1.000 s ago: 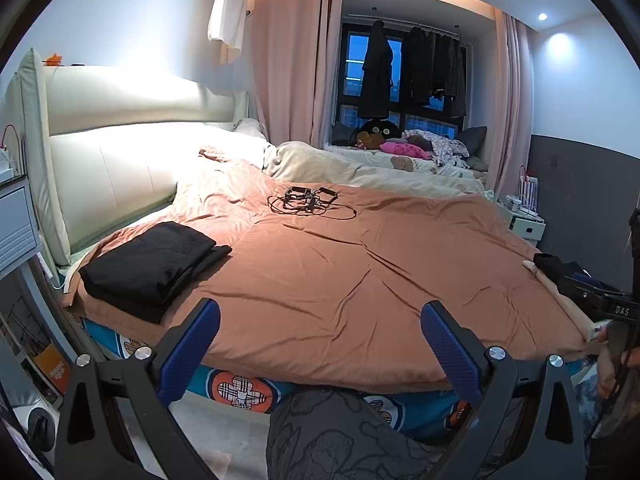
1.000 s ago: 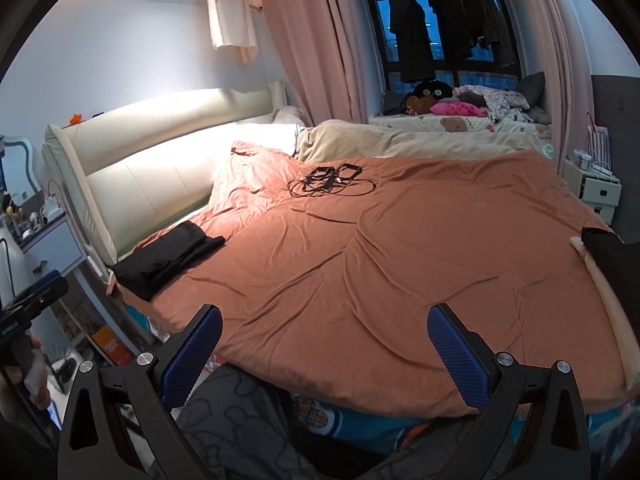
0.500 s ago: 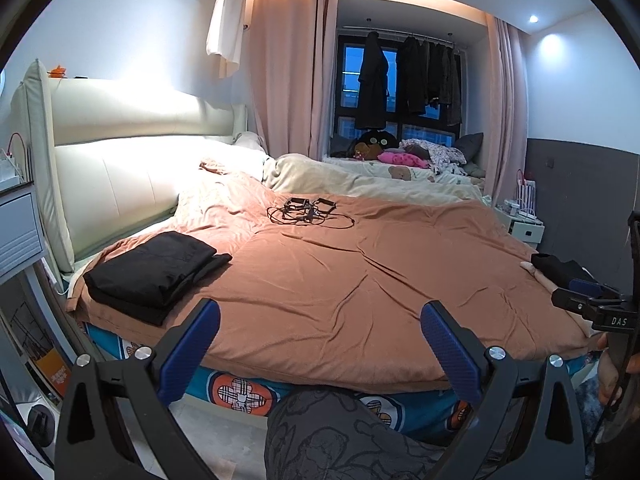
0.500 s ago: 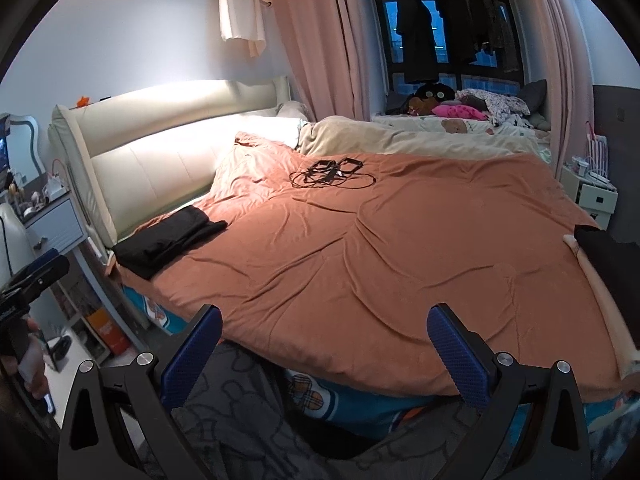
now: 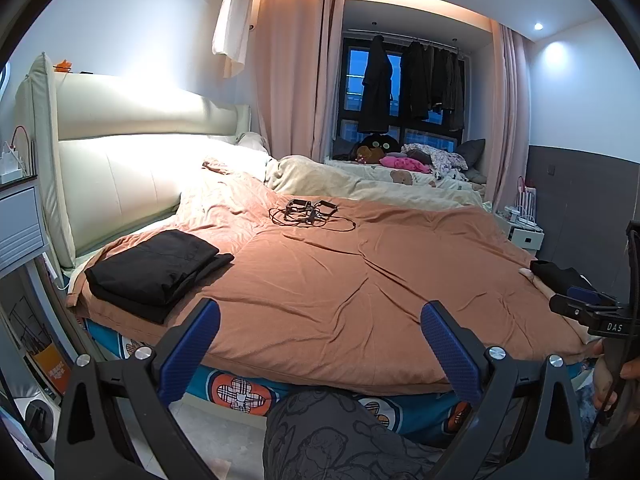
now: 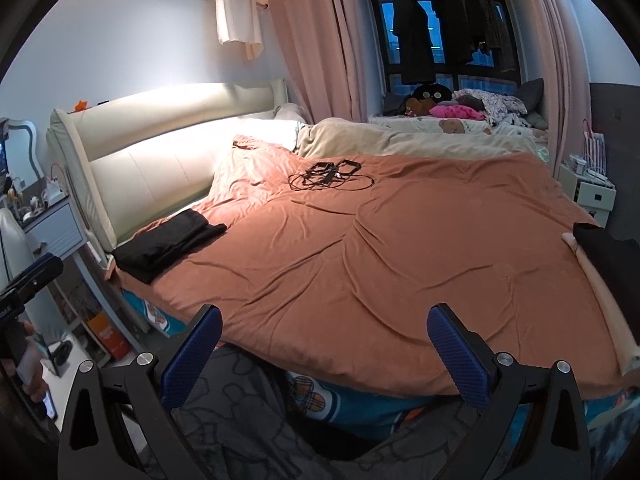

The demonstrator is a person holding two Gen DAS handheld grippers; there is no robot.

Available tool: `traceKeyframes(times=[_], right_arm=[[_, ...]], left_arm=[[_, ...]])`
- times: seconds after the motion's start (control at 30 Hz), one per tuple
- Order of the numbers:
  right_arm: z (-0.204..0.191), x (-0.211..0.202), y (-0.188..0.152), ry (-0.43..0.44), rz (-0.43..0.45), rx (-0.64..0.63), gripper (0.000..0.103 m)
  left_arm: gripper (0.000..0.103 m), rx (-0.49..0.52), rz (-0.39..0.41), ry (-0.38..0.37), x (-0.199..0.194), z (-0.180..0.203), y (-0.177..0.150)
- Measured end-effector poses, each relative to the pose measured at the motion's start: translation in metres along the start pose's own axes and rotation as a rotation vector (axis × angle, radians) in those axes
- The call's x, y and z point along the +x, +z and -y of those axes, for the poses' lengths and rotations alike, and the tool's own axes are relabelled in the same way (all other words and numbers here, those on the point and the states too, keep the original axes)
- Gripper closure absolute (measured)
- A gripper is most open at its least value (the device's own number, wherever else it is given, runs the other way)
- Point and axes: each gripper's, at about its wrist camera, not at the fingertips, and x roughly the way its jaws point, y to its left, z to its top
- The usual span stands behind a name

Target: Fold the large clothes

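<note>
Garment status: folded black garment [image 5: 156, 268] lies at 9 o'clock on the bed [image 5: 360, 292]; another dark garment [image 6: 612, 264] at 3 o'clock. Left hand-held gripper [image 5: 320, 344] and right hand-held gripper [image 6: 324, 348] are spread apart, empty. Fabric appears soft, limp; grip at corners.

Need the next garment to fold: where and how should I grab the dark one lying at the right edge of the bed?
Take the dark garment with the right gripper, whose fingers are open and empty. Grip its near edge, which likely drapes over the bed's side, coming in from the front and slightly right. It lies flat and bunched, so pinch a raised fold rather than the middle.
</note>
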Motion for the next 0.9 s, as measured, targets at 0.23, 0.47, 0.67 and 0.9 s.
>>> traceKeyframes(times=[0.23,0.47,0.67,0.9], right_arm=[[0.002,0.0,-0.003,0.001,-0.006,0.001,0.0],[0.004,0.001,-0.004,0.007,-0.009,0.002,0.0],[0.011,0.002,-0.004,0.011,-0.018,0.021,0.0],[0.016,0.002,-0.001,0.009,-0.017,0.022,0.0]], left_arm=[[0.001,0.0,0.004,0.003,-0.002,0.0,0.001],[0.001,-0.003,0.018,0.011,-0.009,0.003,0.002],[0.001,0.009,0.044,0.024,-0.016,0.005,0.002],[0.001,0.007,0.059,0.034,-0.02,0.006,0.004]])
